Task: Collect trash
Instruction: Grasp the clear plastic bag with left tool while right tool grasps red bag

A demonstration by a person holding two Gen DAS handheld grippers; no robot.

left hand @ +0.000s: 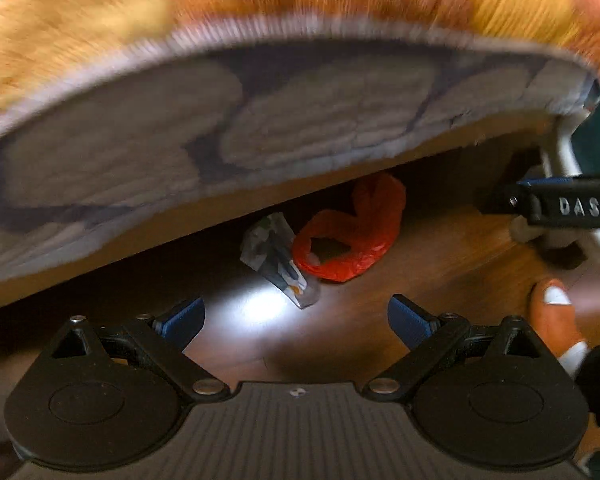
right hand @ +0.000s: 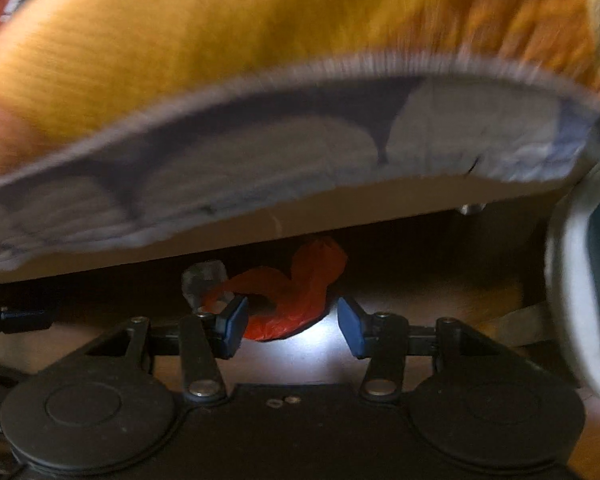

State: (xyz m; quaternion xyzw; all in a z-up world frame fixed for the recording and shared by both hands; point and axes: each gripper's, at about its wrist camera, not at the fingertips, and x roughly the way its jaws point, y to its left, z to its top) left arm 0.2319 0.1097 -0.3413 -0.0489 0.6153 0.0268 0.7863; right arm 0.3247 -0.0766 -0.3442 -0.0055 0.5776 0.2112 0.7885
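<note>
Both grippers (left hand: 296, 320) (right hand: 292, 324) gape empty above crumpled red bag (left hand: 350, 236) and clear wrapper (left hand: 278, 260).

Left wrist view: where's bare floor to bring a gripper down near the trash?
Bare floor lies in the lit patch just in front of the clear wrapper, and right of the red bag toward the foot. Crowded: wrapper and bag touch, under the bed edge.
</note>
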